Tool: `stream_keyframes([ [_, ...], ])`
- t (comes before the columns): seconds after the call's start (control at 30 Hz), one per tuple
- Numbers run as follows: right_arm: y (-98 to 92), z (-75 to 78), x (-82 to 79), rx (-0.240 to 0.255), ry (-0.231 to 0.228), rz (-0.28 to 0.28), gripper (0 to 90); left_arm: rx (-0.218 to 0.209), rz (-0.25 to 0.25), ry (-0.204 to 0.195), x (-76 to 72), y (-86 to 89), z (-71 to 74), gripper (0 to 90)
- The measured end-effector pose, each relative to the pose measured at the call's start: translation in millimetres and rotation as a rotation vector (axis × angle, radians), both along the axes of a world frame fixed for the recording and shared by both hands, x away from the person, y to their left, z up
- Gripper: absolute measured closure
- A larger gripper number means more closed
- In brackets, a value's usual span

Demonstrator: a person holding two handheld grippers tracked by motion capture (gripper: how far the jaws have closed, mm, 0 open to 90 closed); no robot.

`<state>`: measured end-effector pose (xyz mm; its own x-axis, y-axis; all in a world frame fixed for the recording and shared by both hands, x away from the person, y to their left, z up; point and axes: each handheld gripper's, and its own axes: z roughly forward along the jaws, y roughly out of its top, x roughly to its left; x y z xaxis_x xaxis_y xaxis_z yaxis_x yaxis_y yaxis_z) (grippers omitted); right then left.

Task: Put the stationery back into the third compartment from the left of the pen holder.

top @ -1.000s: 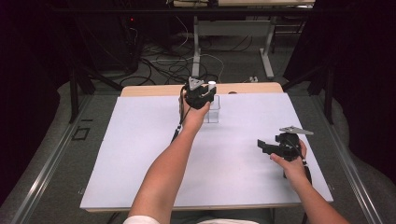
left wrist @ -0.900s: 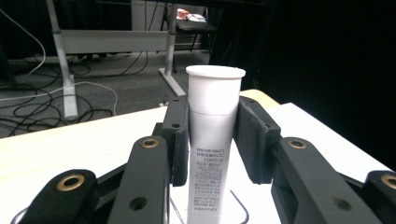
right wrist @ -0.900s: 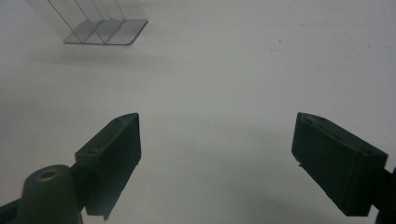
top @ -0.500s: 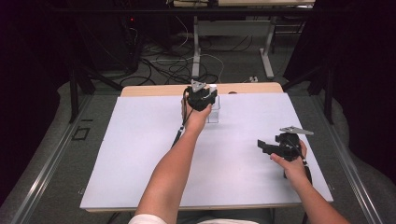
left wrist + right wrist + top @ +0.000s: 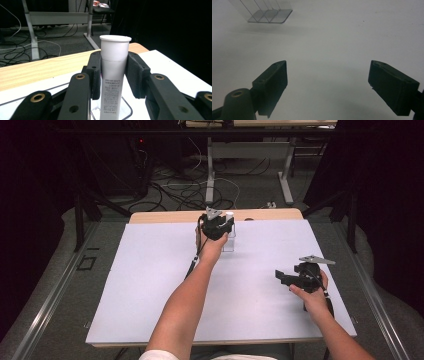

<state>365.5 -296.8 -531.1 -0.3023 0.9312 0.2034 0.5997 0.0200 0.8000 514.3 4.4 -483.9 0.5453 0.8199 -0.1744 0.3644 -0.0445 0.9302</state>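
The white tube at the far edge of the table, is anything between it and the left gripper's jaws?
Nothing visible. In the left gripper view the white tube stands upright between the left gripper's jaws, the left pad against its side, the right pad at or nearly against it. Its foot sits in a clear plastic rack.

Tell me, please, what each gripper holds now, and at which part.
The left gripper holds an upright white tube just below its rim. The right gripper is open and holds nothing.

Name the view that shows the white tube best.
Left gripper view: the tube stands upright, close up between the left gripper's pads, label visible. In the high view it is a small white top beside that gripper.
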Motion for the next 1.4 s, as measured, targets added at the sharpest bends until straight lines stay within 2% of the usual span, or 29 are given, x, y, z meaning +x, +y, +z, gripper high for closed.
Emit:
stream_keyframes([
  [0.13,0.3,0.5,-0.2,0.004,0.001,-0.003,15.1,0.007,0.004,-0.002,0.9,0.8,-0.4,66.8],
  [0.47,0.2,-0.3,0.3,0.001,0.003,0.002,15.1,-0.009,0.004,0.011,2.6,2.0,-1.9,66.6],
  [0.6,0.9,-0.2,0.3,0.001,0.004,0.003,15.1,0.007,-0.005,0.029,2.9,1.6,-3.3,66.0],
  [0.77,0.6,-0.6,0.6,0.000,0.006,0.004,15.1,0.017,-0.001,0.052,3.1,5.2,-2.3,54.1],
  [0.8,0.5,-0.8,0.7,-0.001,0.007,0.004,15.1,0.004,0.004,0.054,2.9,5.1,-2.3,52.2],
  [0.87,0.5,-0.7,0.8,-0.002,0.006,0.008,15.1,0.023,0.002,0.065,2.2,7.9,-0.7,48.0],
  [1.1,1.3,-0.7,1.0,-0.003,0.004,0.011,15.1,0.020,0.005,0.046,-4.8,17.7,7.7,40.3],
  [1.37,2.3,-0.9,1.2,-0.009,0.005,0.013,15.0,-0.022,-0.002,0.045,-16.5,30.4,14.2,33.3],
  [1.4,2.8,-0.8,1.0,-0.007,0.008,0.011,15.0,-0.014,-0.005,0.044,-18.0,32.2,15.8,33.1],
])
